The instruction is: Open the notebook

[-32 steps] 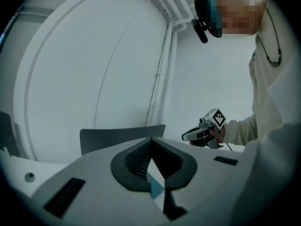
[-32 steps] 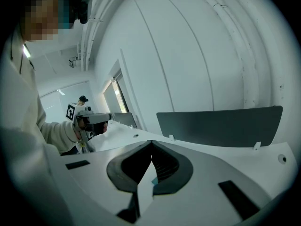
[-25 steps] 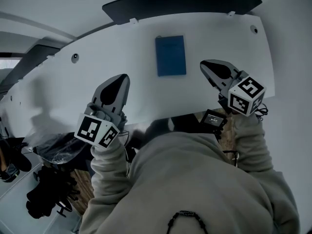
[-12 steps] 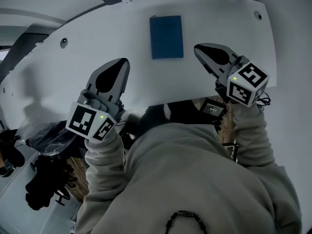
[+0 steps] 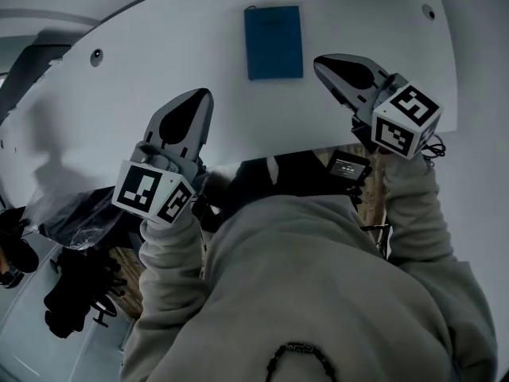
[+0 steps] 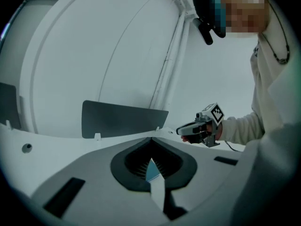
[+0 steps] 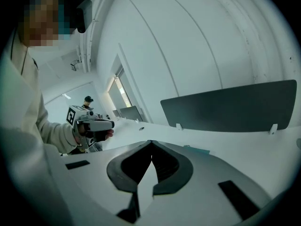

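Observation:
A closed blue notebook (image 5: 273, 42) lies flat on the white desk (image 5: 159, 62), near its far edge. My left gripper (image 5: 202, 95) hovers over the desk to the notebook's lower left, shut and empty. To the lower right of the notebook my right gripper (image 5: 320, 60) is close beside its corner, also shut with nothing held. In the left gripper view the notebook (image 6: 151, 172) shows as a blue patch through the gap behind the closed tips, and the right gripper (image 6: 200, 127) is off to the right. The right gripper view catches only a teal sliver of the notebook (image 7: 196, 149).
A dark divider panel (image 7: 230, 107) stands along the desk's far edge. Round cable holes (image 5: 96, 55) (image 5: 430, 11) sit near both ends of the desk. A small black device (image 5: 347, 165) hangs at my waist. Dark chair parts (image 5: 75, 293) lie on the floor at left.
Both grippers have sunk toward the desk, staying shut. The head view has tilted, so the notebook sits higher in the picture, with the right gripper closer to its corner.

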### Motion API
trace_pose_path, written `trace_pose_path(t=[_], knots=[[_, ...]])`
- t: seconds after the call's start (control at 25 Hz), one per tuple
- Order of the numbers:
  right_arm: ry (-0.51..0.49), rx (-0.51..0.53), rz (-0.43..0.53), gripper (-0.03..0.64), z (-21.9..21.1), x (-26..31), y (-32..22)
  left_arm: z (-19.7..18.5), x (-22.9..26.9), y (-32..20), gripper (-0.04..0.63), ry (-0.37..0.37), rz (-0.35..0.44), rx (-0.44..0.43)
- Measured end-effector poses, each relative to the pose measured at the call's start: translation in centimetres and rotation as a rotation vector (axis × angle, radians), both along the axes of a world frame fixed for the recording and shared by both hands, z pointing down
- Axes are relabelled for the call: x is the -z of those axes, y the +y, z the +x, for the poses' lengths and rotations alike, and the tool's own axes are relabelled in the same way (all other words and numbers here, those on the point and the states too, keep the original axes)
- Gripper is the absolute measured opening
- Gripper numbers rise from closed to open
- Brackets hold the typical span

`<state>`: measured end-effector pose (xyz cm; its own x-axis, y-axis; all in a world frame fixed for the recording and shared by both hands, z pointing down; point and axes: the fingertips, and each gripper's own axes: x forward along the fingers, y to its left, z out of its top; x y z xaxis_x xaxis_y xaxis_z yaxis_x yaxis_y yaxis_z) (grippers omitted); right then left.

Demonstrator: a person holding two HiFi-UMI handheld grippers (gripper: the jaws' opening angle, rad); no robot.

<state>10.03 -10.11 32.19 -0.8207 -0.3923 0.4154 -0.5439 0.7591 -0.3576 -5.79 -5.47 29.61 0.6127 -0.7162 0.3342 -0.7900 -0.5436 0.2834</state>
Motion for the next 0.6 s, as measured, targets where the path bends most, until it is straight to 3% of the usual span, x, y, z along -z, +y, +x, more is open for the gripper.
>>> trace_pose_path(t=[0.6], knots=[[0.036, -0.067, -0.03, 0.021, -0.8, -2.4, -1.6, 1.1, -0.9, -2.1, -0.002, 0.04, 0.013, -0.05]])
